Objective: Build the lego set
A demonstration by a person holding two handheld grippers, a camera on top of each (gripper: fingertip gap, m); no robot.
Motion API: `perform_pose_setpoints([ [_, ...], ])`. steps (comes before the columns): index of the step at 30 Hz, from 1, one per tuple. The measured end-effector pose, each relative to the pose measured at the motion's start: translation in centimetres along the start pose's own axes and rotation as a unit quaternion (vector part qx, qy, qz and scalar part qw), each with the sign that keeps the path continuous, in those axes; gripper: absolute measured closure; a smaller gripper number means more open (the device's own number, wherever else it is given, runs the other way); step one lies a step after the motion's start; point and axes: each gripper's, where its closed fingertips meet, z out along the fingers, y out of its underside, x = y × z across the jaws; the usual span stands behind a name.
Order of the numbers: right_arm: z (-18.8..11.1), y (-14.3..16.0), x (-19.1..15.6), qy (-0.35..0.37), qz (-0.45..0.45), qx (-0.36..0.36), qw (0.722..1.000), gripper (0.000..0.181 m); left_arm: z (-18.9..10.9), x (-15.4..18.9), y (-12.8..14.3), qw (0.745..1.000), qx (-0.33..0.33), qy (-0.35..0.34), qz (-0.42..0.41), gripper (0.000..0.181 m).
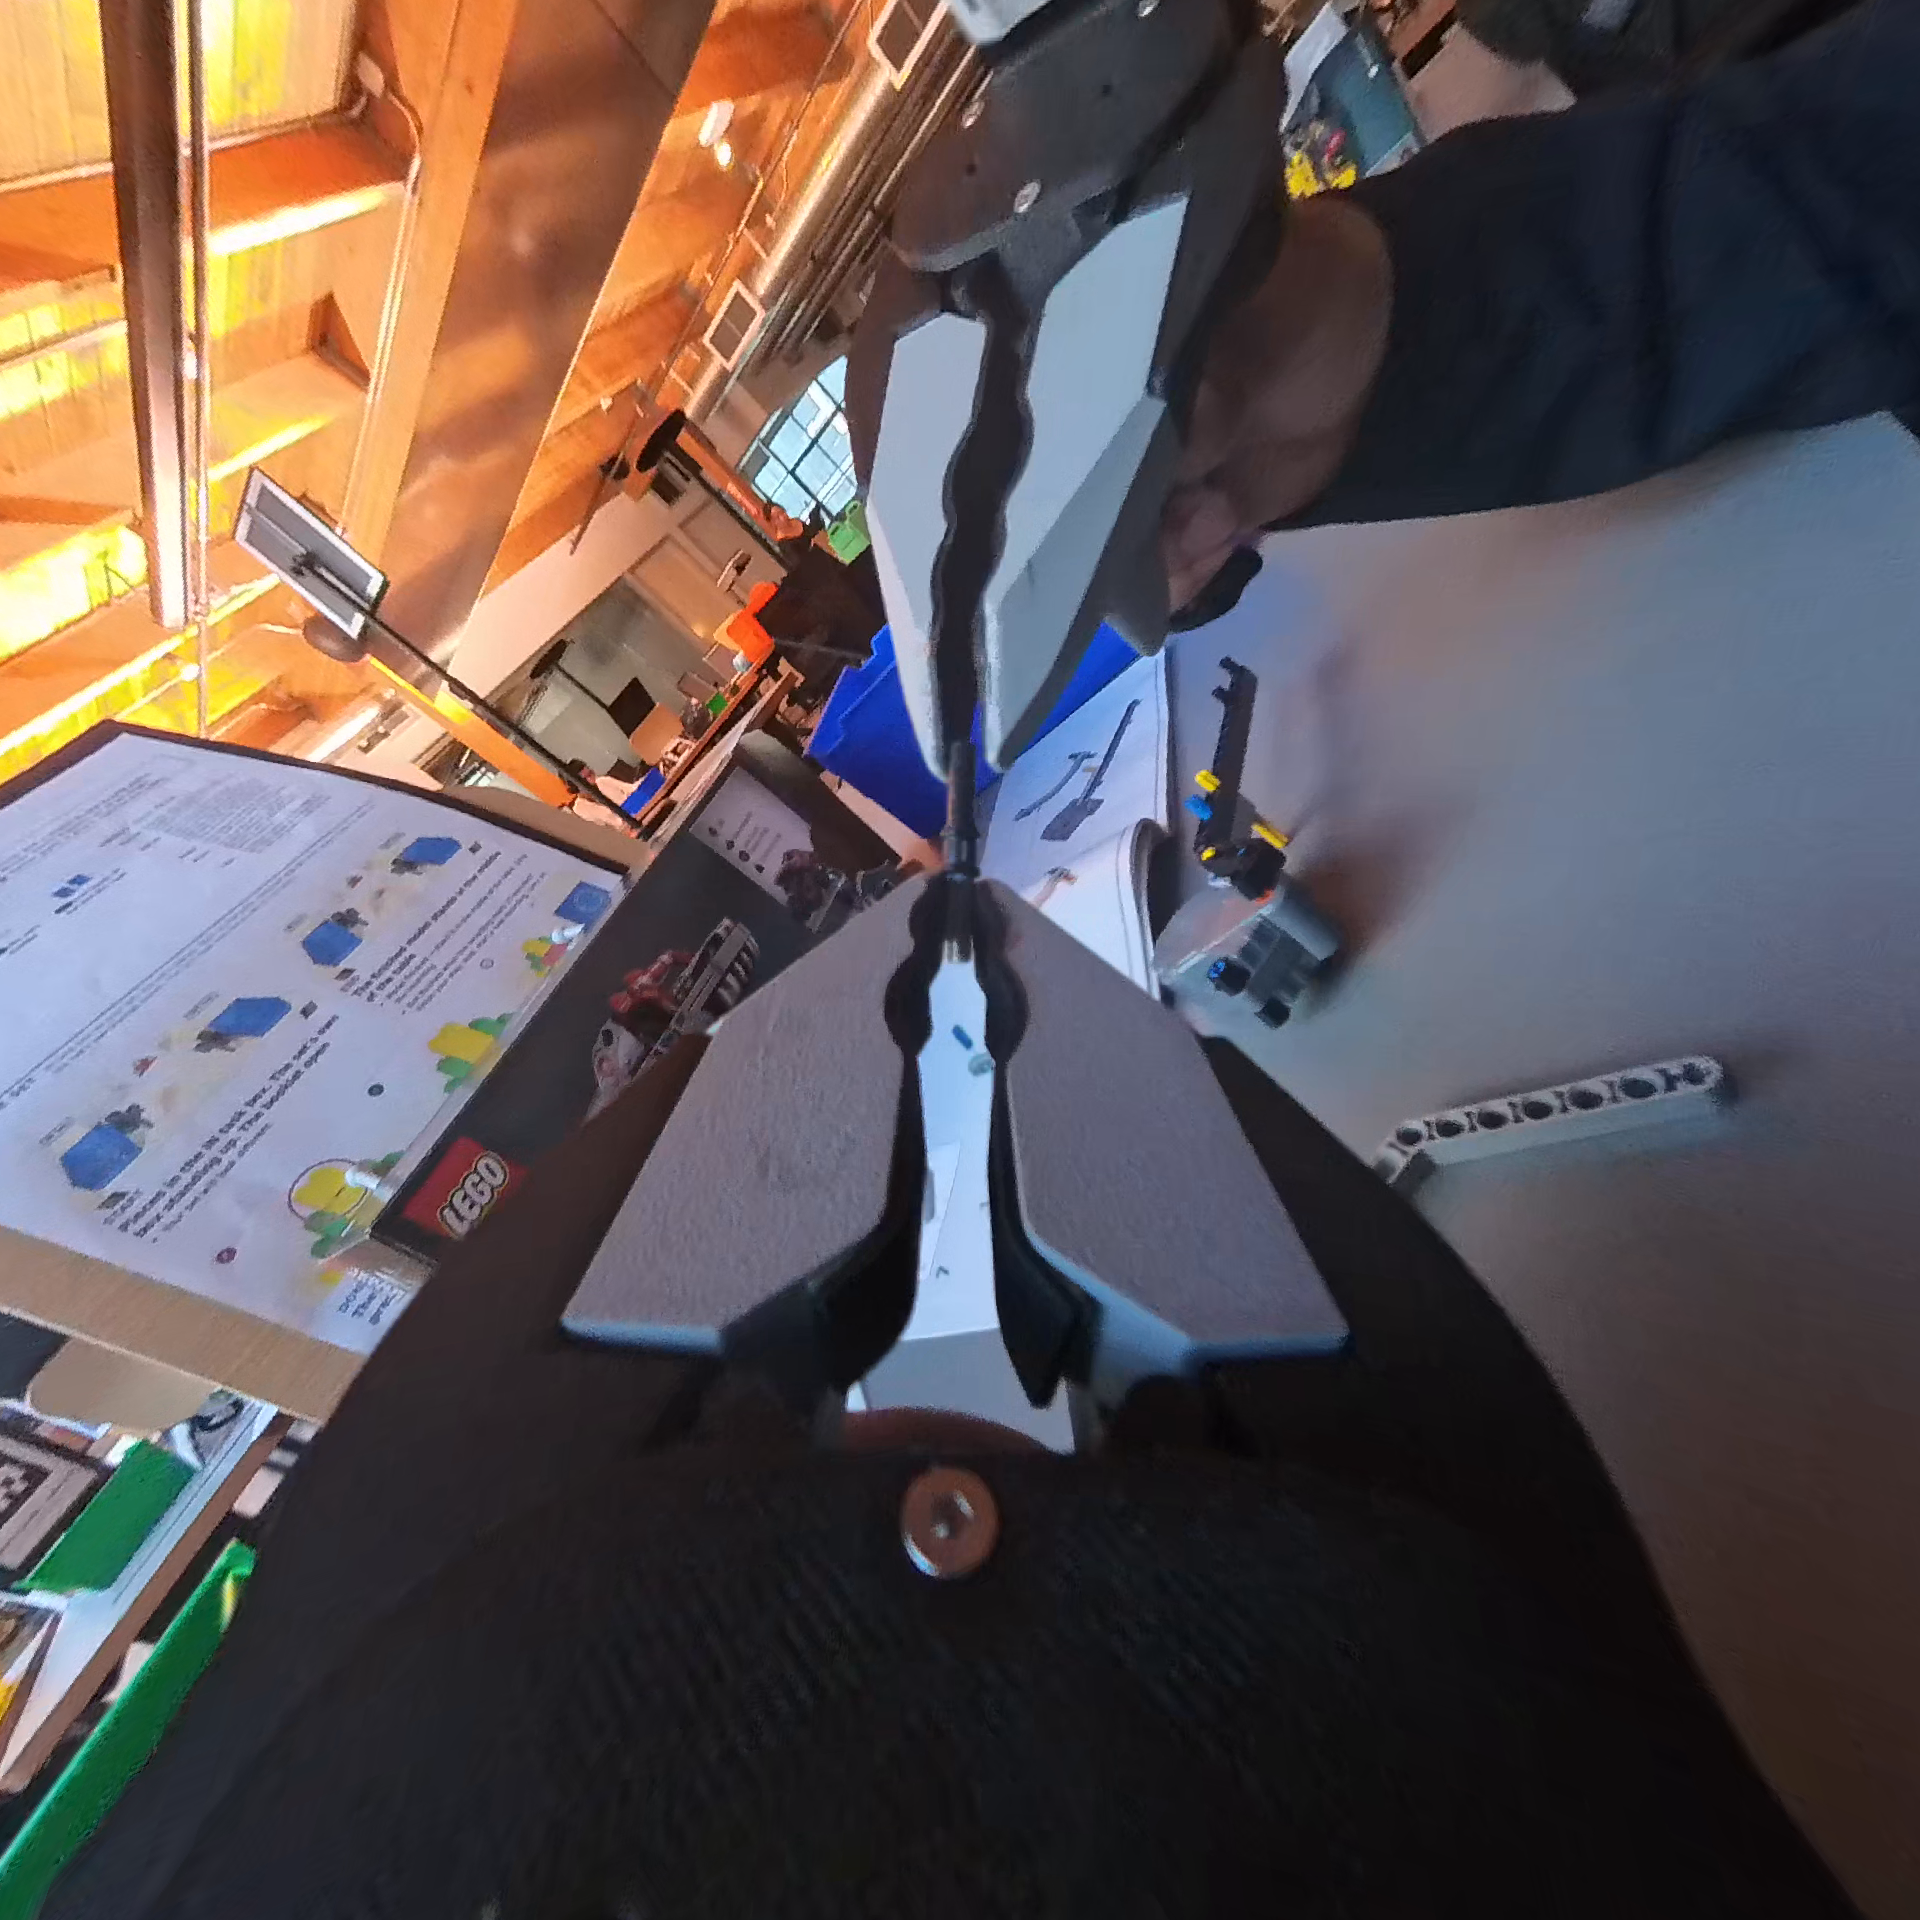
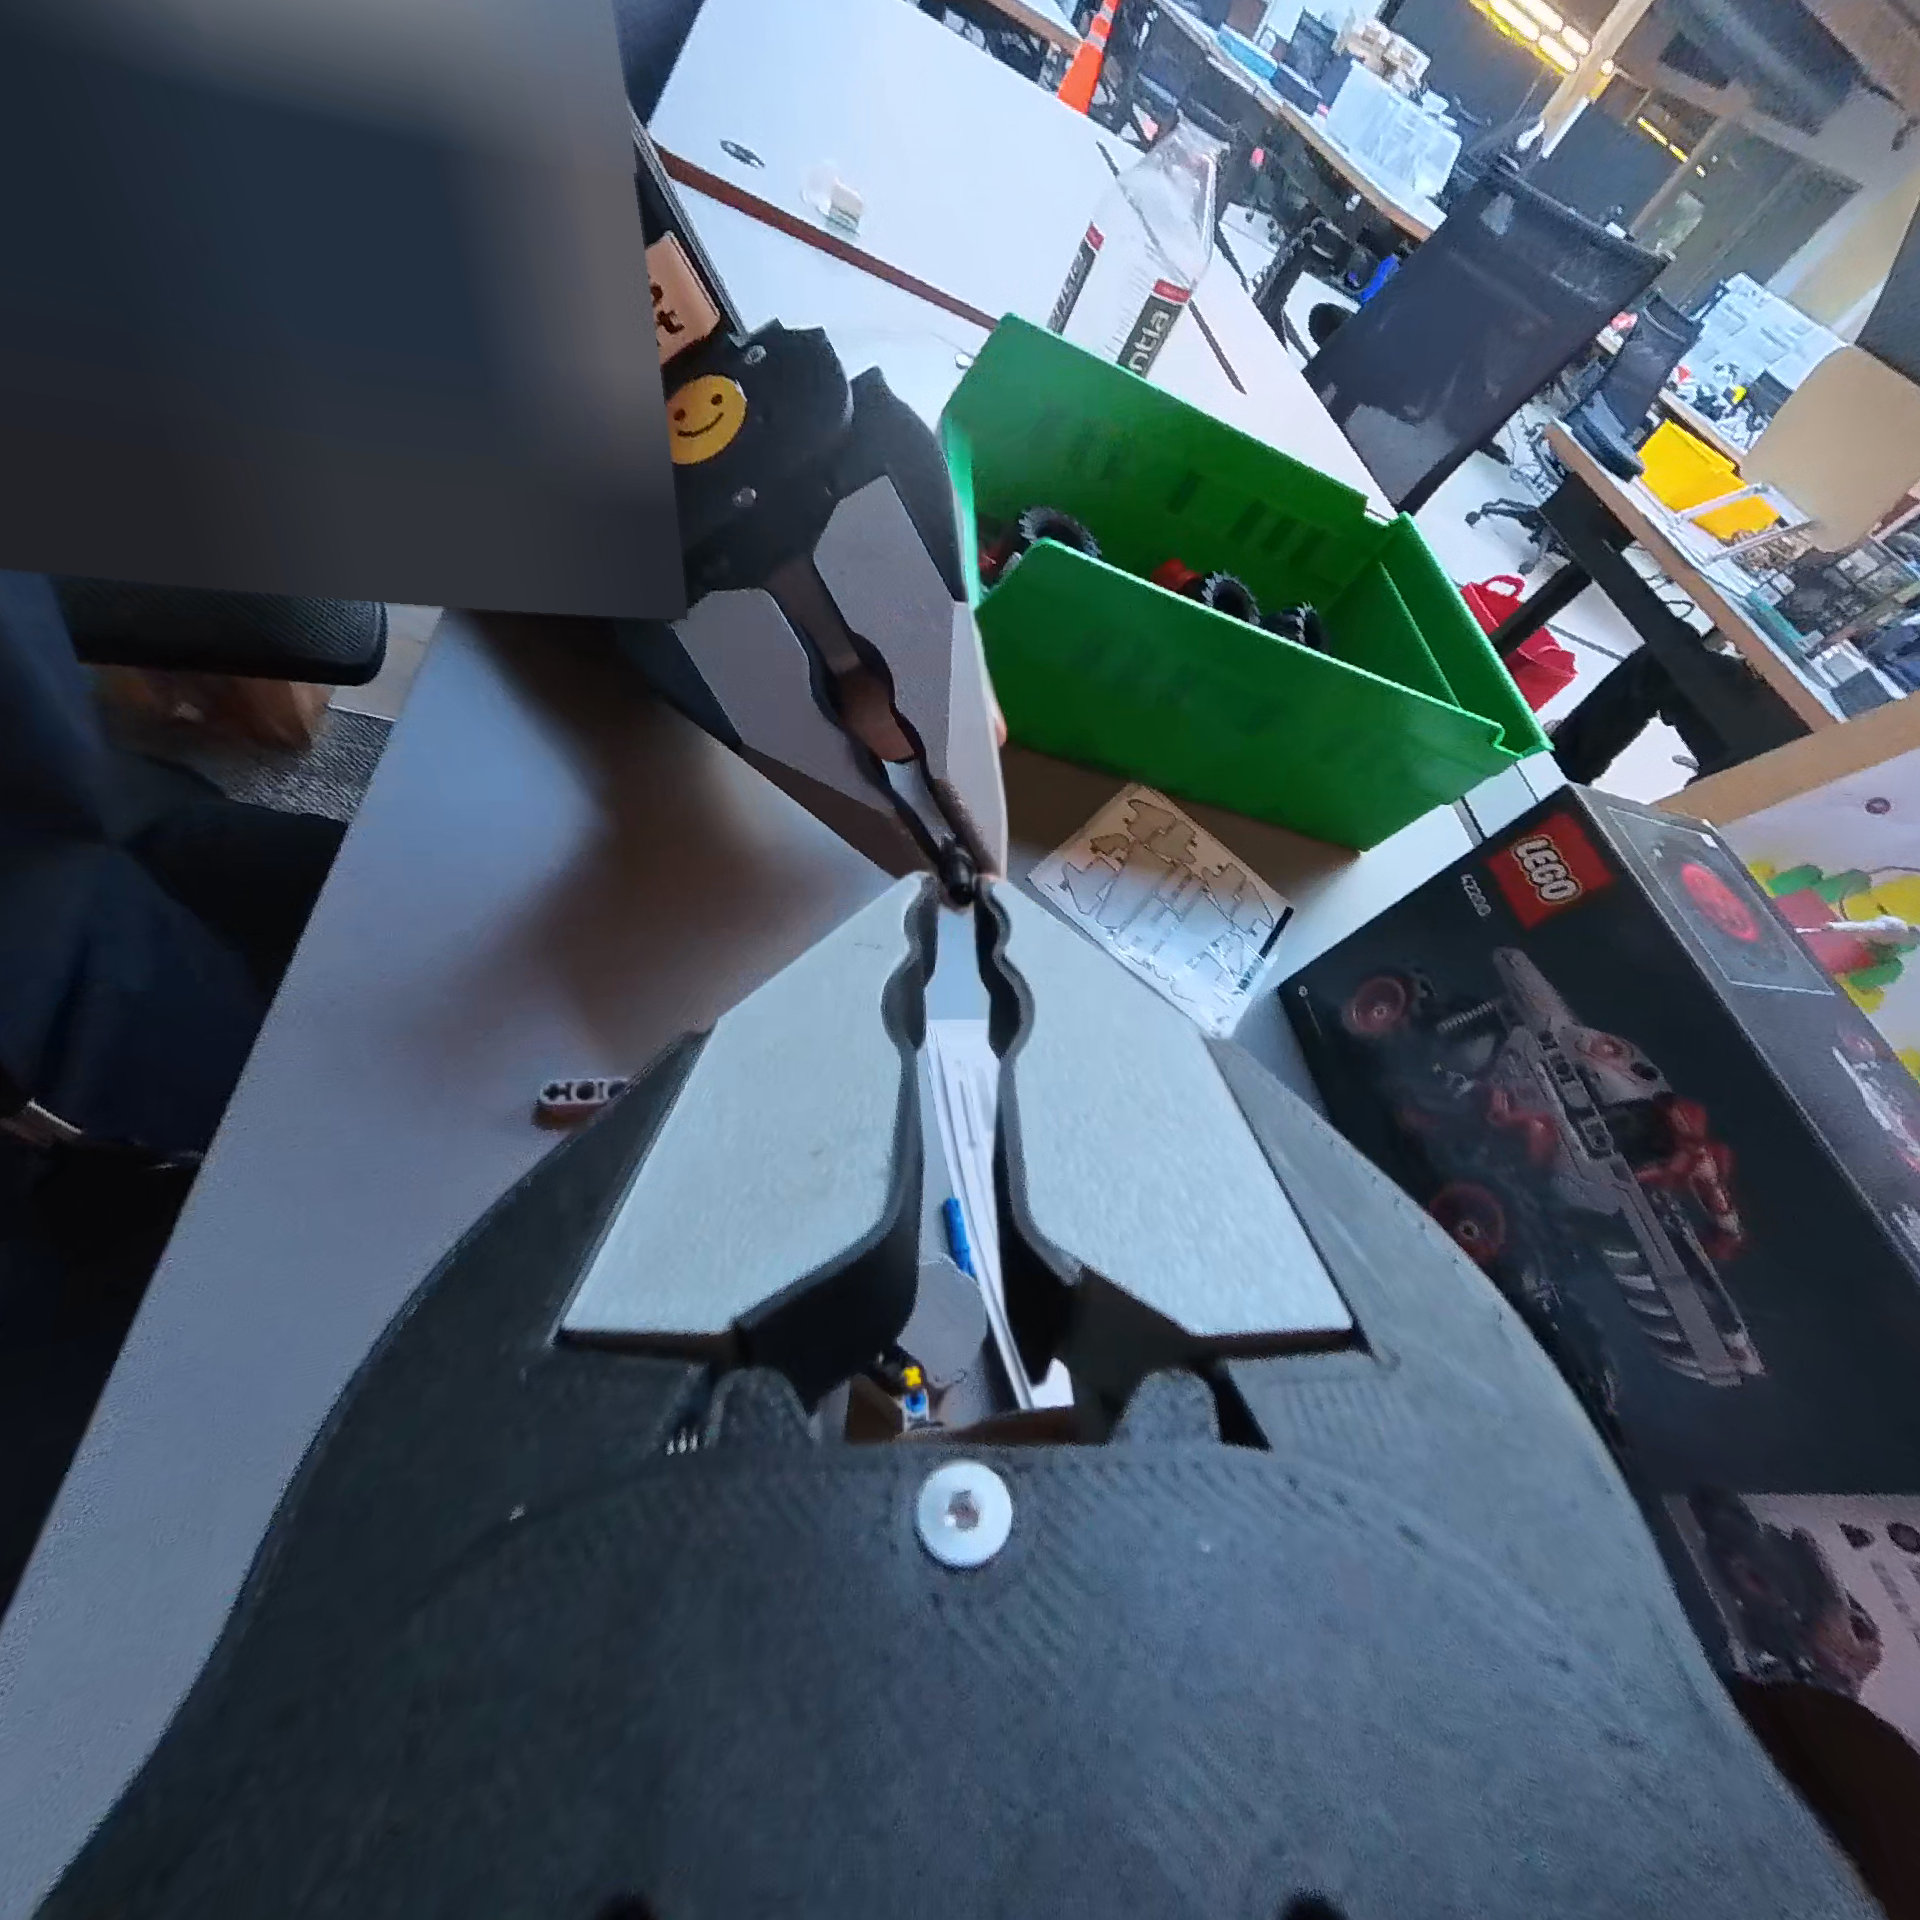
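Left wrist view shows my left gripper (image 1: 954, 914) pinched on one end of a small dark pin (image 1: 958, 831), held in the air above the table (image 1: 1662, 727); my right gripper (image 1: 961, 753) clamps its other end, tips nearly touching. Right wrist view shows the same meeting (image 2: 961, 883). A partly built grey assembly (image 1: 1247, 935) and a grey beam (image 1: 1558, 1122) lie on the table, the green bin (image 2: 1247, 665) at its far edge.

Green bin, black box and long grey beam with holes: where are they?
green bin (image 2: 1226, 686), right wrist view, its front wall.
black box (image 2: 1538, 1101), right wrist view, its pictured top.
long grey beam (image 1: 1558, 1117), left wrist view, its middle.
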Motion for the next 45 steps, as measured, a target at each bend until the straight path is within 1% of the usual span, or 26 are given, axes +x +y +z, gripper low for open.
perform_pose_setpoints([
  [4, 0.1, 0.4, 0.2, -0.002, 0.010, -0.007, 1.000, 0.172, 0.1, -0.1, 0.9, 1.000, -0.026, -0.001, 0.005, 0.179],
  [8, 0.6, 0.9, 0.1, -0.001, 0.009, -0.018, 1.000, 0.176, 0.1, 0.3, 1.0, 0.999, -0.036, 0.008, 0.015, 0.179],
  [14, 1.0, 1.5, 0.0, -0.009, 0.017, -0.030, 0.999, 0.178, 0.2, 0.7, 1.7, 0.997, -0.059, 0.014, 0.037, 0.178],
  [18, 1.0, 2.1, 0.4, -0.002, 0.028, -0.043, 0.999, 0.179, 0.1, 0.4, 1.6, 0.998, -0.058, 0.002, 0.033, 0.177],
  [26, 0.0, 2.0, 1.5, -0.024, 0.099, -0.008, 0.995, 0.179, -0.2, -0.7, 1.8, 0.998, -0.058, -0.009, 0.006, 0.176],
  [28, 0.0, 1.9, 1.4, -0.030, 0.106, -0.002, 0.994, 0.178, -0.2, -0.5, 2.0, 0.998, -0.063, -0.005, 0.006, 0.172],
  [31, 0.3, 2.3, 1.3, -0.028, 0.101, -0.015, 0.994, 0.178, -0.1, -0.1, 2.0, 0.998, -0.063, 0.000, 0.017, 0.172],
  [34, 0.7, 2.7, 1.0, -0.029, 0.095, -0.026, 0.995, 0.179, 0.0, 0.2, 2.3, 0.997, -0.073, 0.006, 0.027, 0.178],
  [39, 1.4, 3.0, 0.6, -0.039, 0.102, -0.028, 0.994, 0.179, 0.1, 0.9, 3.5, 0.993, -0.108, 0.036, 0.019, 0.178],
  [45, 1.6, 3.5, 0.1, -0.049, 0.101, -0.044, 0.993, 0.178, 0.0, 1.5, 3.9, 0.992, -0.115, 0.056, 0.006, 0.179],
])
